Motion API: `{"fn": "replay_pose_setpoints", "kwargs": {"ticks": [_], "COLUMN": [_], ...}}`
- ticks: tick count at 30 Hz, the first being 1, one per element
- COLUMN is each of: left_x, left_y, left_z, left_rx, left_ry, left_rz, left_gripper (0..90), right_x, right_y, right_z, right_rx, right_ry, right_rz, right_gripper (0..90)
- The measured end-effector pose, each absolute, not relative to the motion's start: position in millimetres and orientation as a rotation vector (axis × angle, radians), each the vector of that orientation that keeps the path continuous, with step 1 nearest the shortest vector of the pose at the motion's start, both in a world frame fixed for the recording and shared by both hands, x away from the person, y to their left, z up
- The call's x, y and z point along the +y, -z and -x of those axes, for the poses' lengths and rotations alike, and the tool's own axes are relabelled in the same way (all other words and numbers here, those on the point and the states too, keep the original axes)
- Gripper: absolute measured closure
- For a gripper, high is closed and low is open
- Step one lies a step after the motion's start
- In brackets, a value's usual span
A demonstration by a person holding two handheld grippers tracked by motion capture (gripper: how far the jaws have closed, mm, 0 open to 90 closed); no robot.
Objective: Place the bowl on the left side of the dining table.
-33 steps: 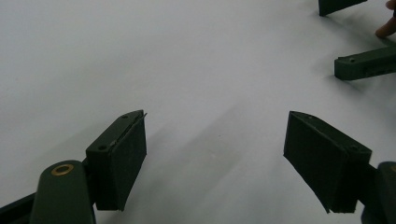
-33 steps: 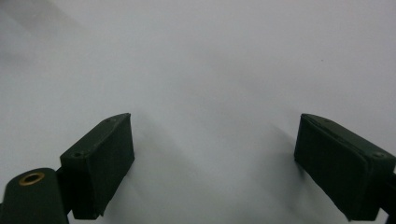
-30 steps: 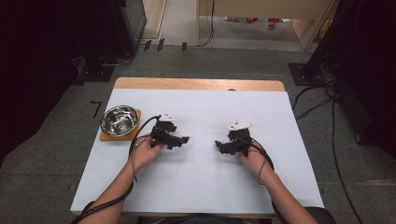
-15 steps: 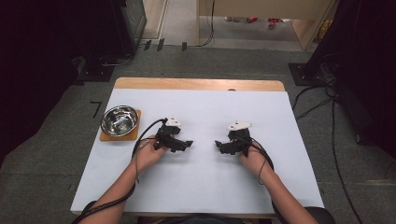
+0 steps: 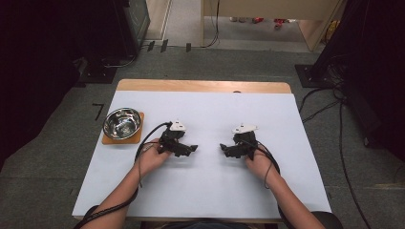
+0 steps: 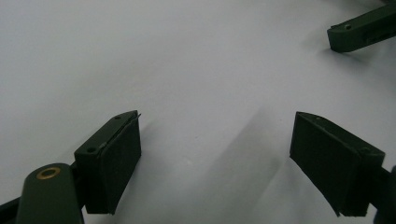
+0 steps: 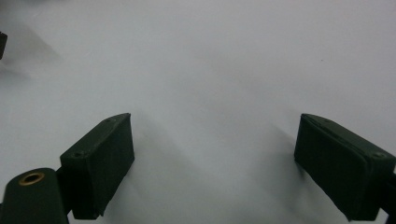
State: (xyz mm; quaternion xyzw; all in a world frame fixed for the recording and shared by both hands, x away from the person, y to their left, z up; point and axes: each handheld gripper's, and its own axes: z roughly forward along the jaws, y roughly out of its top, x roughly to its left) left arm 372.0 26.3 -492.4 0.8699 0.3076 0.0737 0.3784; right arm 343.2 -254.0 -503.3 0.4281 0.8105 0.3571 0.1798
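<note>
Both hand-held black grippers rest low on the white table top [image 5: 210, 191], their jaws pointing at each other across a small gap. My left gripper [image 5: 192, 149] sits left of centre; its jaws have just been opening and stand wide apart with nothing between them. The left gripper view shows the left gripper [image 6: 217, 116] over bare white surface, with a jaw of the right gripper [image 6: 359, 32] at the upper right. My right gripper [image 5: 224, 149] is open too. The right gripper view has the right gripper [image 7: 215, 116] spread wide over bare table.
A shiny steel bowl [image 5: 122, 123] stands on an orange-brown square mat [image 5: 107, 139] at the table's left edge. A wooden strip [image 5: 200, 86] runs along the far edge. Cables [image 5: 329, 105] and dark equipment lie on the floor around the table.
My left gripper has shifted slightly to the right, toward the right gripper. The right hand has stayed where it was.
</note>
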Motion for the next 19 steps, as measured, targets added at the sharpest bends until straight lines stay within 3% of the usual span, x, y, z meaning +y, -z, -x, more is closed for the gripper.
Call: {"fn": "replay_pose_setpoints", "kwargs": {"ticks": [19], "left_x": [27.0], "left_y": [493.2], "left_z": [-371.4], "left_rx": [0.775], "left_ry": [-0.192], "left_rz": [-2.221], "left_gripper": [16.4], "right_x": [-254.0], "right_y": [503.2], "right_z": [-343.3], "right_rx": [2.291], "right_ry": [-1.009], "right_rz": [-1.21], "right_gripper": [11.6]}}
